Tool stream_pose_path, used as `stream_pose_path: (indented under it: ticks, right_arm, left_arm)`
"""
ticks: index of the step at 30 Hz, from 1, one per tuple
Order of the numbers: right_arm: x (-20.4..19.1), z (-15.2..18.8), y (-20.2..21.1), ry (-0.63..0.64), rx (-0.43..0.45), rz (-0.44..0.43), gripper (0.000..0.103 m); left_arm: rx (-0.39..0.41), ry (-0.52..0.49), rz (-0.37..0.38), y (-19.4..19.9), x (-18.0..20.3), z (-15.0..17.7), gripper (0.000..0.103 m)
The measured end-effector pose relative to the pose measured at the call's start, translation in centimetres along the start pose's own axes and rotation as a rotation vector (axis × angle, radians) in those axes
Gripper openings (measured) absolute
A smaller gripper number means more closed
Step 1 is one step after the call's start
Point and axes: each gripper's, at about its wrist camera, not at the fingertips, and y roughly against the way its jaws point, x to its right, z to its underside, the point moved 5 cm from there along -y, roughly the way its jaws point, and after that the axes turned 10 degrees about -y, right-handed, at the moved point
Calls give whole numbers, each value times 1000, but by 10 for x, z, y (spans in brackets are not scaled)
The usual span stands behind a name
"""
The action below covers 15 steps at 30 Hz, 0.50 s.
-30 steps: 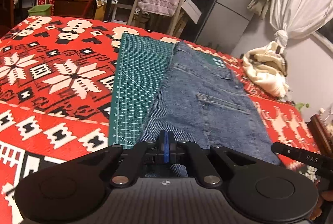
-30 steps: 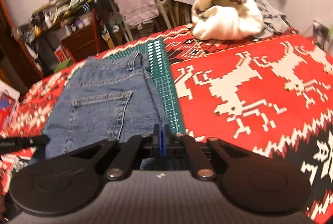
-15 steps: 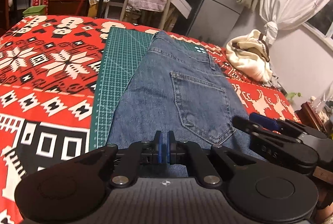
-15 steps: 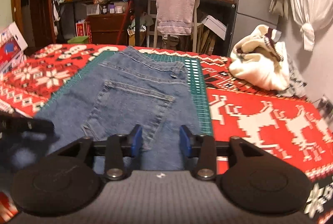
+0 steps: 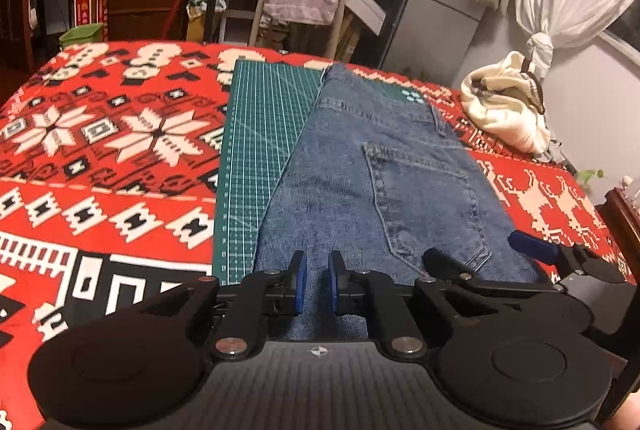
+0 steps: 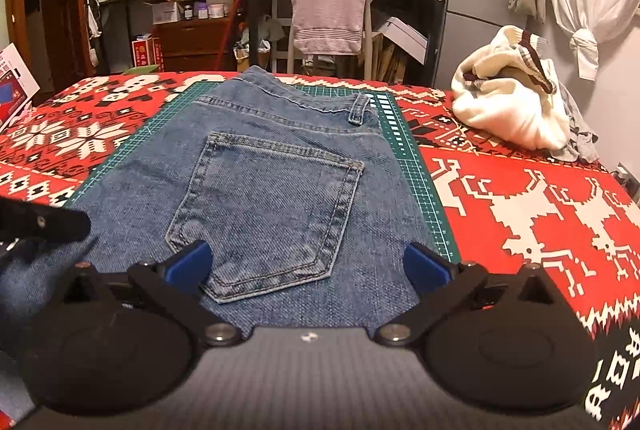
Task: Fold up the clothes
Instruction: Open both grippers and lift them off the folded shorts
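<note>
Left wrist view had the left gripper (image 5: 317,288) low over the near end of the jeans (image 5: 380,190), blue pads only slightly apart and nothing between them. Right gripper (image 6: 308,264) was spread wide just short of the back pocket (image 6: 266,214), also empty. The jeans lay flat, folded lengthwise, straight ahead of both tools on the green cutting mat (image 5: 260,134), waistband at the far end. For a clean fold I'd say pinch both near corners evenly and keep the edges lined up. The near hem was hidden under the gripper bodies, so I couldn't tell how many layers were there.
</note>
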Motion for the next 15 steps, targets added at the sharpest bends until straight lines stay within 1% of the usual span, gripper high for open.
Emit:
stream_pose_path:
  ticks: [4, 7, 15]
  right_arm:
    - [2, 1, 2, -12, -1, -7, 103]
    - [4, 0, 2, -15, -1, -12, 103]
    - [3, -1, 1, -11, -1, -8, 103]
  left_arm:
    - [-10, 7, 12, -3, 1, 2, 11]
    - [-24, -8, 32, -8, 5, -2, 11]
    - [-46, -81, 86, -36, 16, -21, 10]
